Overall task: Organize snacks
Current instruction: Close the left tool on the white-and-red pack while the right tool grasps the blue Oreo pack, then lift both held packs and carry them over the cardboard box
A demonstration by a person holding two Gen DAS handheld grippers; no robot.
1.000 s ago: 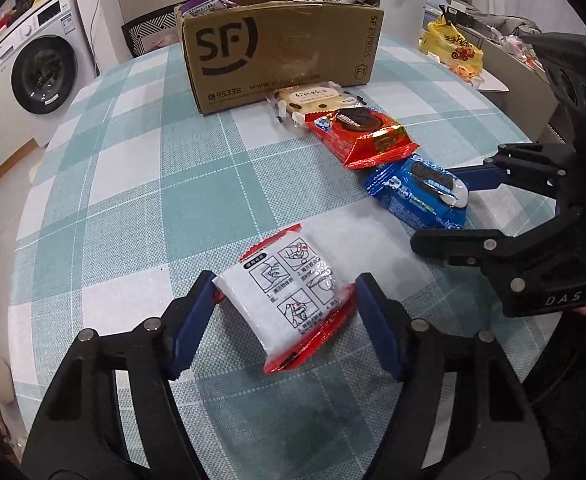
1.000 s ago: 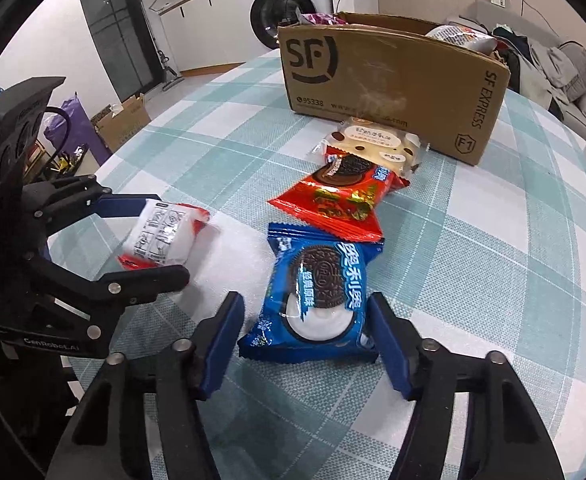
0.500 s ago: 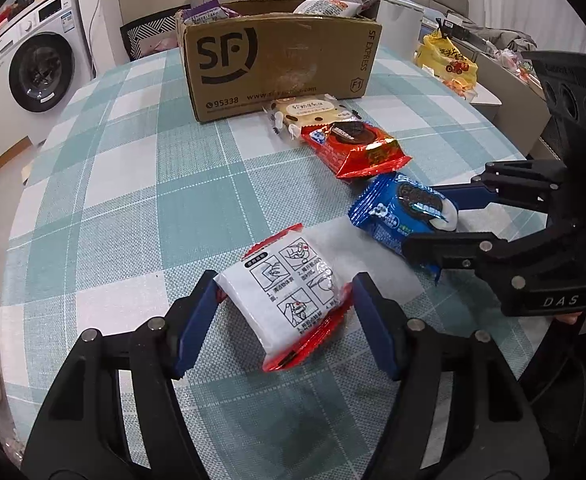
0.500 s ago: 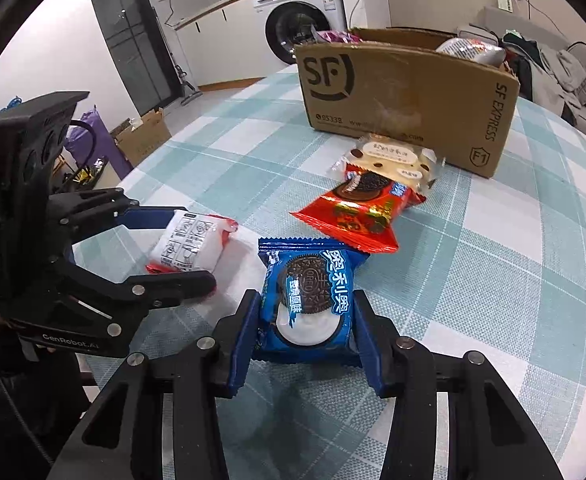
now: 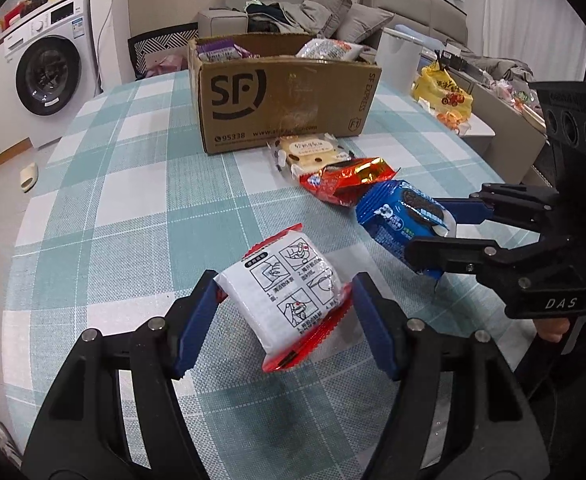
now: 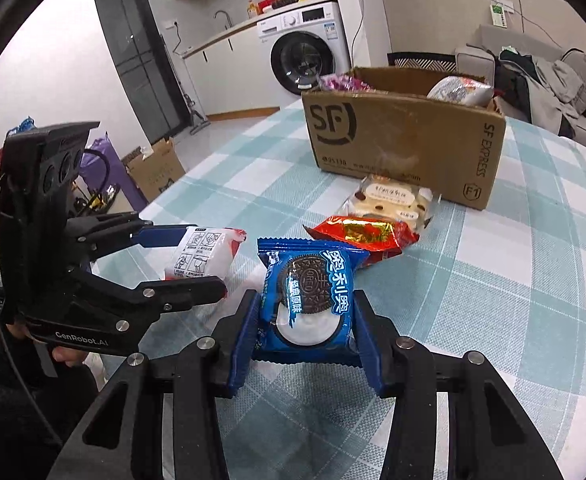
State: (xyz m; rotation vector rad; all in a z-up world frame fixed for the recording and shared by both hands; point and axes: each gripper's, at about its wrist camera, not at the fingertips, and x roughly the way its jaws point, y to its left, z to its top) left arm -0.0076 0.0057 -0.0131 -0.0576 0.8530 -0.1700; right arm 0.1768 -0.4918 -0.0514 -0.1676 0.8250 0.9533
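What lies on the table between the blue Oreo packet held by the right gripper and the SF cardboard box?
Two packets: a red snack packet, then a pale cake packet just before the SF box. The right wrist view shows this best.

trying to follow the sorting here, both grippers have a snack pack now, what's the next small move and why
Probably carry both packs forward to the open cardboard box and drop them in. The left gripper is shut on the white-and-red pack, the right gripper on the blue Oreo pack, both look lifted off the checked tablecloth, and the box already holds snacks.
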